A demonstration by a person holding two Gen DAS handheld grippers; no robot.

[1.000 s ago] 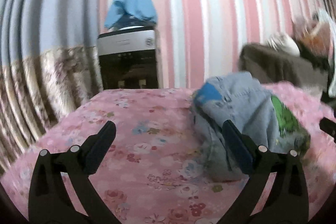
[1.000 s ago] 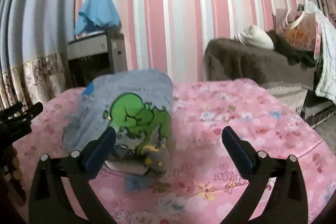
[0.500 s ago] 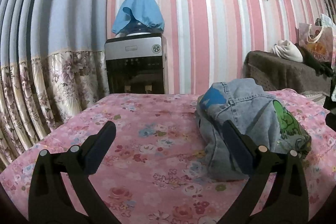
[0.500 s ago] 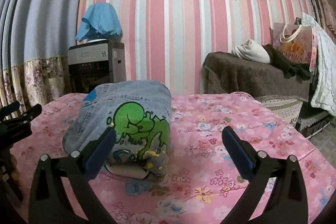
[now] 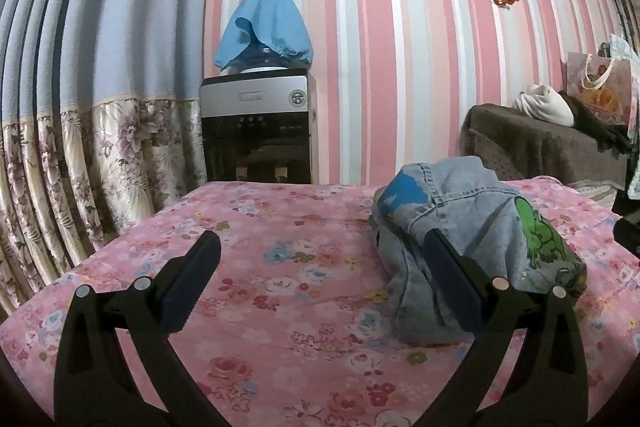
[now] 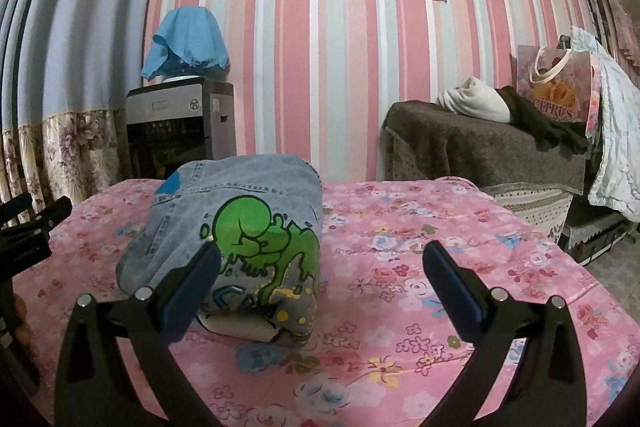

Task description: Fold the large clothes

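A folded bundle of light blue denim [image 5: 472,227] with a green cartoon print lies on the pink floral bedspread [image 5: 280,267]. In the left wrist view it rests at the right, partly behind my right-hand finger. My left gripper [image 5: 320,259] hangs open above the spread, holding nothing. In the right wrist view the denim bundle [image 6: 240,227] sits left of centre, its near end behind my left-hand finger. My right gripper [image 6: 320,263] is open and empty, just short of the bundle. The other gripper [image 6: 28,231] shows at the far left edge.
A water dispenser [image 5: 258,131] with a blue cloth over its bottle stands behind the bed by the striped wall. A brown-covered sofa [image 6: 488,151] with a white cloth, dark clothing and a gift bag [image 6: 556,95] is at the right. Floral curtains [image 5: 80,167] hang at the left.
Both views have steadied and tilted up a little, so more of the wall shows. The denim bundle has stayed where it lay. Both grippers remain open.
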